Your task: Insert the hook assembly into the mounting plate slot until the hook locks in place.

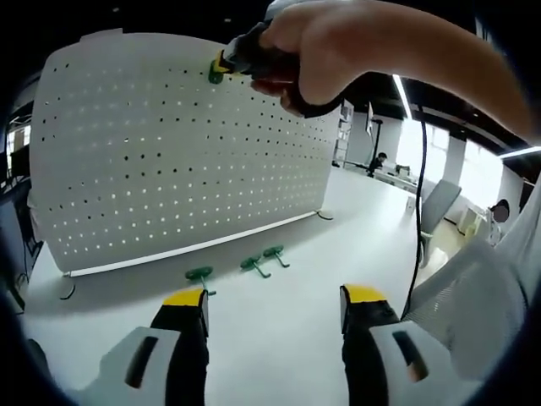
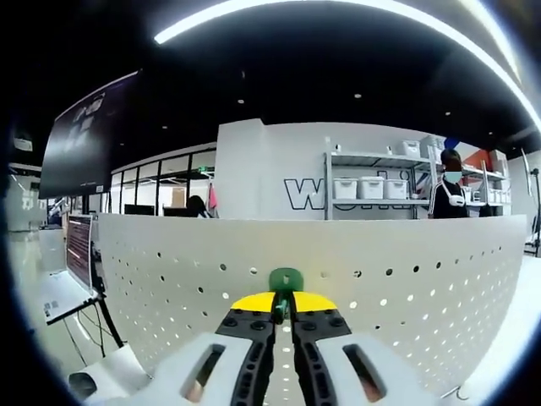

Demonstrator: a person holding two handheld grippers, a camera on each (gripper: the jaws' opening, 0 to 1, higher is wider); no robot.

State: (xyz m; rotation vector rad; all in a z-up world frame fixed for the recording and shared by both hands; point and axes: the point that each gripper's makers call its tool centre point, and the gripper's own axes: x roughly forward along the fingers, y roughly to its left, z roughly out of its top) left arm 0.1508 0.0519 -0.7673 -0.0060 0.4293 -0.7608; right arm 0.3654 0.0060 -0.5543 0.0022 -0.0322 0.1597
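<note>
A: Well, count?
B: Four hooks: three [image 1: 200,274] [image 1: 254,266] [image 1: 275,253] on the table [image 1: 279,330] ahead of the left gripper [image 1: 275,309], its jaws apart, empty. Bare table between.
A: The fourth?
B: Right gripper [image 2: 284,306], clamped on a hook [image 2: 286,281] against the pegboard [image 2: 406,279] near its top edge.

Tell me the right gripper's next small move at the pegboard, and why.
Probably ease the green hook straight into the pegboard holes near its top edge. The right gripper is shut on it, right up against the board, while three more hooks lie on the table.
</note>
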